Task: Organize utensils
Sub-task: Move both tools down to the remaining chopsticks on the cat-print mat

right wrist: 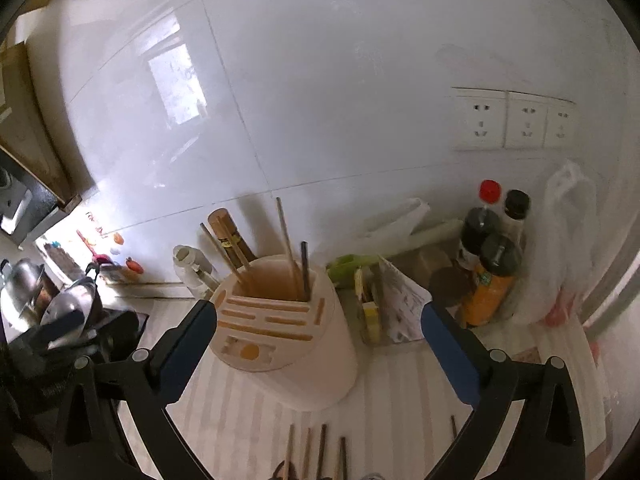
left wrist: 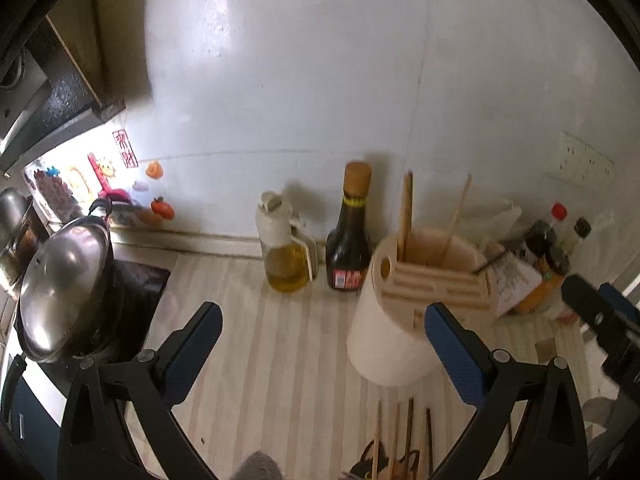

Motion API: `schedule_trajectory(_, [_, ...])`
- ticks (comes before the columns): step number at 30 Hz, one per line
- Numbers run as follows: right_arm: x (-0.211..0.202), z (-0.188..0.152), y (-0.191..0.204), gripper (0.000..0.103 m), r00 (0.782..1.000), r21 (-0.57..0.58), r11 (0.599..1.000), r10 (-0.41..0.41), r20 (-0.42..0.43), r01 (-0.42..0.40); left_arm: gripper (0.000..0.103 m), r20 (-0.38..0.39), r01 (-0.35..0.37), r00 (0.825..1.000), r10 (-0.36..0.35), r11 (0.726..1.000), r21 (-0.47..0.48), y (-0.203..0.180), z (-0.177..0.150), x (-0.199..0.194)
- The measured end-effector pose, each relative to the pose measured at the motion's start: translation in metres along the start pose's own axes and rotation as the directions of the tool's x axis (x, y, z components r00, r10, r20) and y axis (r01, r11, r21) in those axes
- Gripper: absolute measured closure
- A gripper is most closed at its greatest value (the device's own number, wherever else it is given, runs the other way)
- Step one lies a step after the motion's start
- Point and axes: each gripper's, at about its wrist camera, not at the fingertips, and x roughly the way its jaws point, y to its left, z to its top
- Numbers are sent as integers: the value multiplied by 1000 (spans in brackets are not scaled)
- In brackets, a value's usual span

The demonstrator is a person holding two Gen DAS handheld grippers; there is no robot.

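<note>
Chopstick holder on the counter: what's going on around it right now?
A person is working two handheld grippers over a striped counter. Both the left gripper and the right gripper are open and hold nothing. The cream utensil holder stands upright with a few chopsticks already in its well. More loose chopsticks lie on the counter in front of it, not yet put away.
</note>
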Motion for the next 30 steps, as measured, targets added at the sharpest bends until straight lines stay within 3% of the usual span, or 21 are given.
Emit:
schedule_trajectory(3, [1, -20, -15, 0, 998, 23, 1000, -19, -58, 20, 0, -16, -31, 999, 32, 999, 20, -5, -18, 2])
schedule_trajectory(6, [9, -43, -30, 0, 988, 23, 998, -61, -145, 65, 0, -84, -29, 996, 32, 999, 30, -9, -44, 16])
schedule_trajectory(10, [25, -86, -65, 2, 953, 62, 992, -92, -288, 114, 3, -202, -14, 979, 24, 999, 47, -16, -84, 46])
schedule_trajectory(12, [33, -110, -88, 14, 924, 87, 983, -121, -363, 164, 6, -263, -2, 965, 16, 999, 52, -20, -102, 62])
schedule_trajectory(14, [40, -128, -111, 33, 899, 119, 975, -121, -420, 186, 28, -336, 31, 942, -10, 998, 58, -26, -118, 81])
schedule_trajectory(15, [44, -139, -123, 35, 882, 136, 969, -125, -454, 207, 32, -385, 57, 922, -31, 997, 57, -31, -128, 92])
schedule_trajectory(17, [50, -152, -141, 45, 863, 156, 961, -124, -490, 227, 53, -447, 94, 892, -58, 994, 59, -39, -142, 108])
schedule_trajectory(20, [59, -170, -167, 48, 831, 161, 948, -148, -537, 273, 59, -518, 119, 853, -57, 989, 86, -55, -164, 129])
schedule_trajectory(22, [67, -181, -178, 49, 809, 151, 945, -158, -567, 290, 60, -543, 127, 838, -49, 986, 107, -63, -175, 137])
schedule_trajectory(27, [92, -195, -188, 54, 758, 80, 951, -184, -626, 298, 83, -584, 129, 812, -14, 979, 155, -77, -192, 154])
schedule_trajectory(29, [100, -198, -185, 67, 744, 50, 957, -187, -642, 284, 97, -584, 137, 812, -22, 979, 153, -79, -193, 156])
schedule_trajectory(30, [107, -201, -184, 73, 729, 19, 959, -201, -654, 282, 97, -587, 132, 809, -14, 979, 158, -79, -194, 157])
